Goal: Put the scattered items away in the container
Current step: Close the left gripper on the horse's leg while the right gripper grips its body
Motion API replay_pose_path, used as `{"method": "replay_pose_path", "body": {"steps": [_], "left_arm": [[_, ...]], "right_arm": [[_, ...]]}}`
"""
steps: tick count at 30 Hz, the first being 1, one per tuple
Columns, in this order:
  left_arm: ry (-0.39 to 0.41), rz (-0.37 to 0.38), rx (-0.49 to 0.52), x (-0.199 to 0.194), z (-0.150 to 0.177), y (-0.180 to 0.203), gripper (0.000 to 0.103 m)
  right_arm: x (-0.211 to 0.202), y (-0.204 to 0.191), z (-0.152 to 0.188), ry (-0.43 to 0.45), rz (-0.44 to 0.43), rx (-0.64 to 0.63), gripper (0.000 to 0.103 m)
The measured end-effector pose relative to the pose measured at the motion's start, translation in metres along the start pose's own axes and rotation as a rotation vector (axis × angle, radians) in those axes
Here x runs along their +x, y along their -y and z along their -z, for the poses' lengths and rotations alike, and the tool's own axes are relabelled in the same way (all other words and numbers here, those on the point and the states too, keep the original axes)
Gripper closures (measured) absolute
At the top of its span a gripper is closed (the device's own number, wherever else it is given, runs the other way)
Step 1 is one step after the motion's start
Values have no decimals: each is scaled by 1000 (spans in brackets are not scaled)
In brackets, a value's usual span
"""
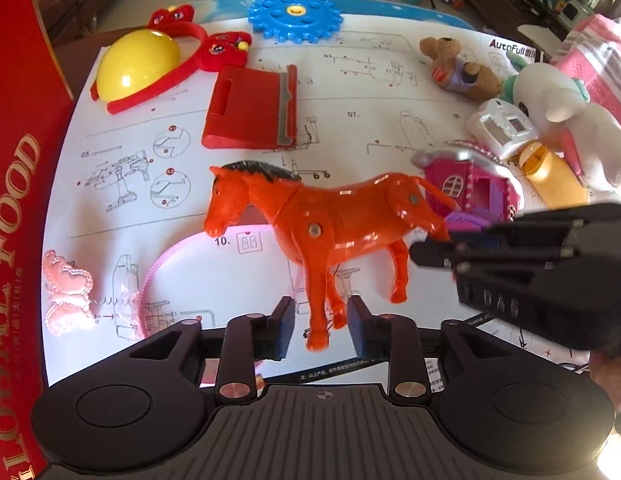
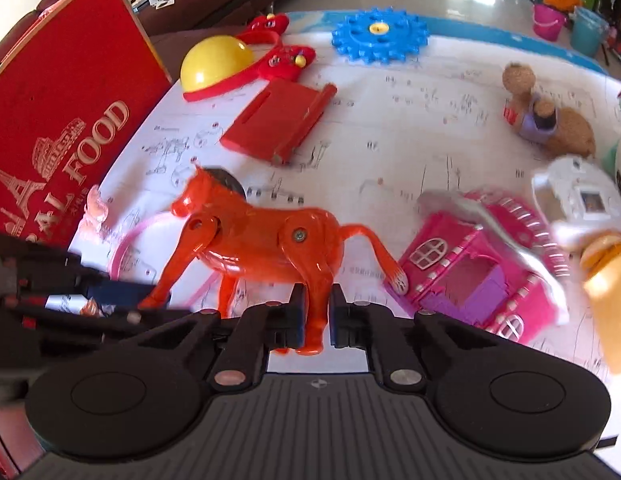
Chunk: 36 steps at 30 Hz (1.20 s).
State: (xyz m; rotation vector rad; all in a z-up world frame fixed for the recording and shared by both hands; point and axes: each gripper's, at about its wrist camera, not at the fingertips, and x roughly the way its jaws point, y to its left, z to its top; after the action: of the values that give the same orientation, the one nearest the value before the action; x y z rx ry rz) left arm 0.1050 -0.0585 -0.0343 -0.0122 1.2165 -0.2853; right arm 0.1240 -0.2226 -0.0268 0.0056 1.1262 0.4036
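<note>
Clamping one hind leg, the right gripper holds the orange horse, left gripper jaws apart around its foreleg.

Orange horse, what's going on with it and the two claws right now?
Right claw shut on orange horse hind leg. Left claw open around a front leg. Pink toy house close beside the tail; red box to the left.

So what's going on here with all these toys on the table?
A person holding a gripper in each hand is handling the orange toy horse. The left gripper has its fingers on either side of a front leg, with gaps showing. The right gripper is close around a hind leg; whether it grips is unclear. Other toys lie scattered on the paper-covered table, among them a blue gear and a pink toy house. A red box stands at the left.
</note>
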Motion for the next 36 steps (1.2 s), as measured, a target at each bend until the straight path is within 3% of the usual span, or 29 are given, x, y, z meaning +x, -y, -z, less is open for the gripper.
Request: {"method": "replay_pose_path", "body": {"steps": [3, 5, 6, 7, 8, 18, 21, 23, 25, 27, 28, 29, 32, 33, 35, 36], "left_arm": [[14, 10, 26, -5, -3, 5, 43], [6, -28, 44, -1, -6, 9, 44], [-2, -47, 46, 2, -6, 10, 51], [-9, -57, 52, 6, -5, 10, 65], [-21, -56, 61, 11, -4, 10, 98], [-10, -24, 129, 7, 25, 24, 98], [-11, -20, 145, 6, 27, 26, 97], [-11, -16, 150, 5, 30, 26, 97], [-11, -13, 150, 4, 32, 27, 97], [-9, -18, 153, 4, 32, 27, 95], [-13, -23, 151, 5, 31, 27, 92], [-14, -33, 150, 6, 30, 27, 73], [-4, -94, 161, 9, 25, 28, 64], [-13, -87, 156, 11, 24, 27, 65], [-28, -69, 153, 13, 25, 25, 95], [-24, -71, 160, 13, 27, 25, 96]], "right_arm": [[-2, 0, 8, 4, 7, -2, 91], [-3, 0, 10, 8, 7, -1, 91], [-4, 0, 11, 9, 6, 2, 91], [-4, 0, 12, 10, 3, 6, 91], [-5, 1, 14, 13, 1, 12, 91], [-17, 5, 26, -12, -50, 83, 87], [-17, 0, 26, -15, -41, 72, 80], [-17, -1, 25, -20, -54, 72, 67], [-17, -4, 25, -15, -49, 57, 65], [-14, -7, 24, -13, -28, 37, 67], [-14, -7, 25, -11, -10, 35, 77], [-14, -7, 25, -9, 0, 35, 90], [-16, -5, 26, -9, -26, 53, 91], [-17, -7, 27, -9, -24, 45, 91], [-18, -9, 29, -16, -28, 41, 89], [-19, -9, 31, -20, -32, 43, 89]]}}
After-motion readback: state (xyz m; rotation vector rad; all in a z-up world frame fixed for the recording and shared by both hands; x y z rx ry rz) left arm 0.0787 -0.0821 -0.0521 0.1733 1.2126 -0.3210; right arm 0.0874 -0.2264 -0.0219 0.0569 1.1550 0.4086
